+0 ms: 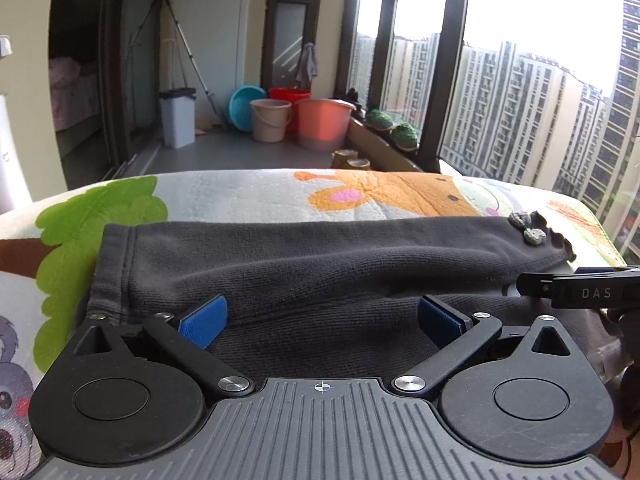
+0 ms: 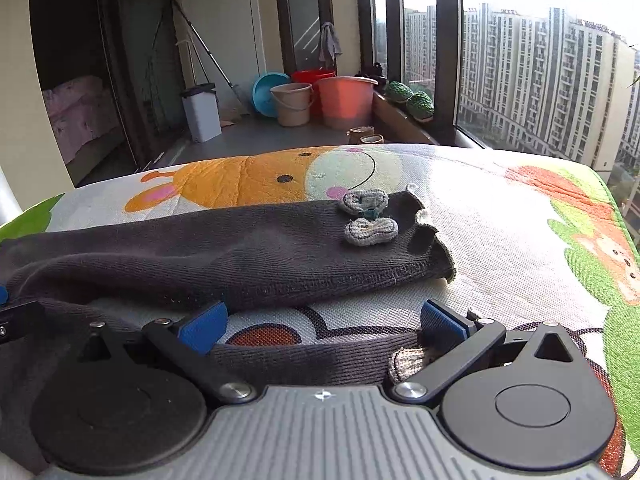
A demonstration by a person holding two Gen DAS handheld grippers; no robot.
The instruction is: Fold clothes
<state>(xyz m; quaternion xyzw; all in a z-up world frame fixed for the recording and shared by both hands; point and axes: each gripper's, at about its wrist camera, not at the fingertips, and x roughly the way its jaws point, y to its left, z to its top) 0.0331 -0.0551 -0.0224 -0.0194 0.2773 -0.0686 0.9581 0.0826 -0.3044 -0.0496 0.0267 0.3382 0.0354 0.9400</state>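
A: Blue pads [image 1: 204, 320] on the left gripper [image 1: 320, 320] are spread wide, nothing pinched btw them. Dark grey knit of the leggings [image 1: 304, 256] lies under and ahead of the gap; can't tell if the pads touch the cloth.

B: Same on the right gripper [image 2: 322, 326]? Blue pads [image 2: 442, 322] look wide apart too.

A: Yes, fully apart, holding nothing. Btw them: bare cartoon mat [image 2: 500, 216] w/ an orange patch, and the near leg [image 2: 304, 358] of the leggings crossing just below the tips. A knit bow [image 2: 406, 364] sits on that leg near the right-side pad.

B: Where's the rest of the garment?

A: Far leg [image 2: 224, 256] runs left to right across the mat ahead of both grippers. Its scalloped cuff [image 2: 432, 240] ends at right, w/ two grey knit bows [image 2: 370, 216] just beside it. Waistband [image 1: 110, 272] is at the left end, over the green tree print. Legs are split at right, mat showing btw them.

B: And the right gripper from the left cam?

A: Its black finger marked "DAS" pokes in at the right edge, just by the cuff.

B: Beyond the mat?

A: Balcony floor w/ a salmon bucket [image 1: 325, 123], beige bucket [image 1: 270, 119], red tub, teal basin [image 1: 245, 103], white bin [image 1: 178, 116], mop pole. Windows at right, tower blocks [image 1: 520, 120] outside.
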